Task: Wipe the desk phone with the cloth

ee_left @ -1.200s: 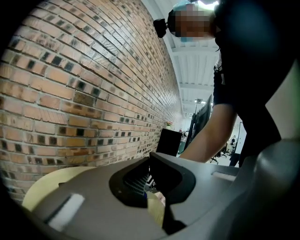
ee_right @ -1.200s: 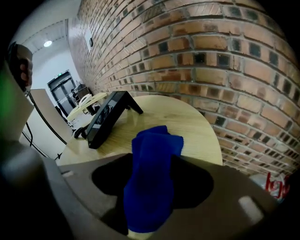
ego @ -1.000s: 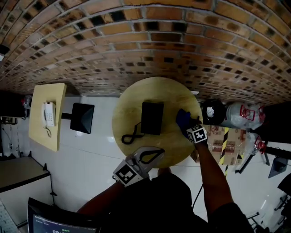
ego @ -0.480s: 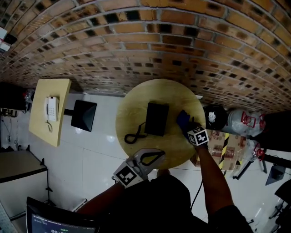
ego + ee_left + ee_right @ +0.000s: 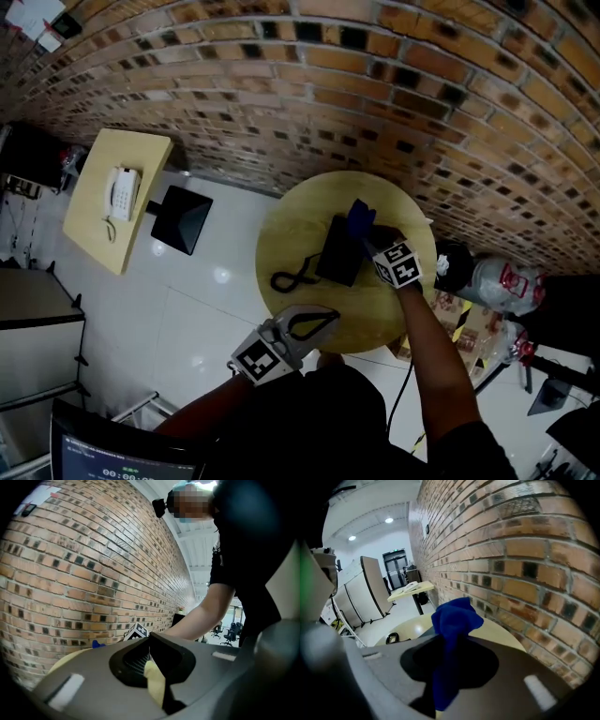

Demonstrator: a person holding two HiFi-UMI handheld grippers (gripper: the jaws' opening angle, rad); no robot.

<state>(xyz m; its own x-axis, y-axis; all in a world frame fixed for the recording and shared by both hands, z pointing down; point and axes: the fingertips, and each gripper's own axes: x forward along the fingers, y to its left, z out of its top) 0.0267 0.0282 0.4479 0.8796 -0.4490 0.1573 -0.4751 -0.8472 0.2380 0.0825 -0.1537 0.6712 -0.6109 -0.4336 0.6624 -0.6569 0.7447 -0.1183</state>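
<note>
Item: black desk phone [image 5: 336, 253] on a round yellow table [image 5: 302, 217], with a blue cloth [image 5: 358, 217] held over it.
Detail: the phone lies near the table's middle, its coiled cord [image 5: 292, 278] trailing off its left side. The right tongs [image 5: 367, 236] have just closed and now pinch the cloth, which bunches up beyond the tips and hangs over the phone's far right corner, towards the brick wall [image 5: 375, 84]. The left tongs [image 5: 327, 317] sit at the table's near edge, jaws together with nothing between them, well apart from the phone. Beyond, to the left, a white phone [image 5: 122, 192] rests on a square table [image 5: 94, 239].
</note>
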